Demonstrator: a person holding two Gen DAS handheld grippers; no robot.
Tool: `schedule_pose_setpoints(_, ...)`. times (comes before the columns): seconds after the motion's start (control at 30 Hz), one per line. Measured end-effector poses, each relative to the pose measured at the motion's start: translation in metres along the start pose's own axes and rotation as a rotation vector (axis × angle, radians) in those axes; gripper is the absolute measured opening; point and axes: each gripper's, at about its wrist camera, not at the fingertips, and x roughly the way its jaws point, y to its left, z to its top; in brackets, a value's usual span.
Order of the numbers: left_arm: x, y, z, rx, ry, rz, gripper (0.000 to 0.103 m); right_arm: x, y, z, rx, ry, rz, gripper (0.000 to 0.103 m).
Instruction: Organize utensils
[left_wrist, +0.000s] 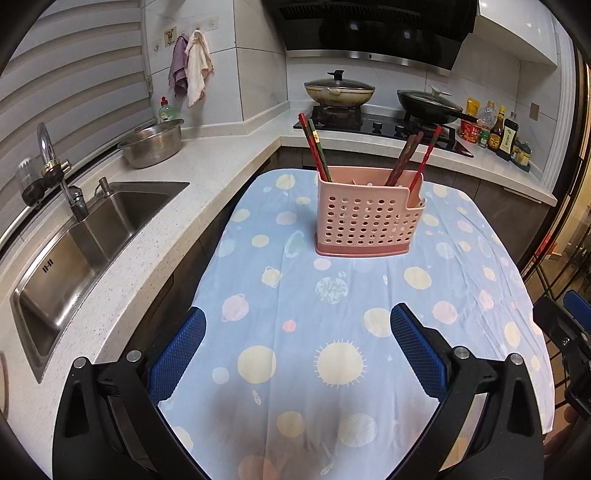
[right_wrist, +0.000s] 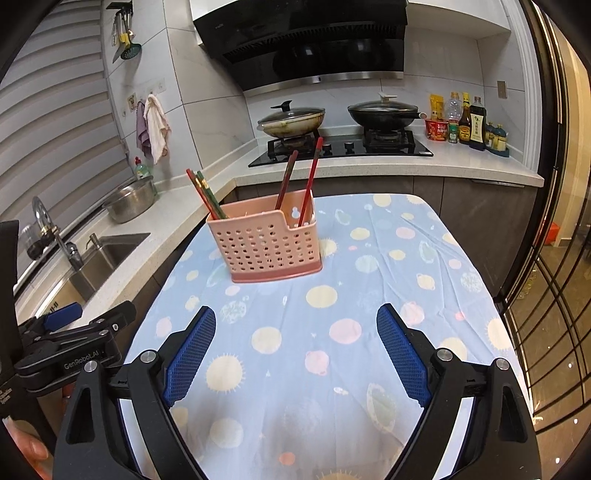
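Two pairs of fingers, left gripper (left_wrist: 297, 343) and right gripper (right_wrist: 295, 347), stand wide and empty; the pink chopstick holder (left_wrist: 365, 218) sits well ahead on the table (left_wrist: 461, 280). Snagging leaning chopsticks (left_wrist: 314, 147) could tip it

Pink perforated utensil holder (left_wrist: 364, 218) upright on worktop cloth, well ahead of left gripper (left_wrist: 297, 347), slightly right of its centreline; ahead-left of right gripper (right_wrist: 295, 349), apart from both. Front wall notched lower at right end, darker pink base.

Red and green chopsticks (left_wrist: 314, 147) in holder's left end, leaning left. Dark red chopsticks (left_wrist: 404, 155) nearer right end, leaning right. Single red chopstick (left_wrist: 428, 153) at notched end, leaning right.
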Motion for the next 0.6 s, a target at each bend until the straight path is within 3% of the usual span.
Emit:
schedule_pose_setpoints(0.13, -0.003, -0.001, -0.01, 0.014, 0.003, 0.015, 0.096, -0.001, -0.001, -0.014, -0.002, 0.015, 0.005, 0.089)
schedule_pose_setpoints(0.2, -0.004, -0.002, -0.014, 0.021, 0.006, 0.022, 0.096, -0.002, -0.001, -0.02, -0.002, 0.022, 0.005, 0.097)
schedule_pose_setpoints(0.6, -0.019, -0.001, -0.04, 0.04, 0.02, 0.052, 0.096, -0.017, 0.006, -0.047, -0.076, 0.022, -0.044, 0.097)
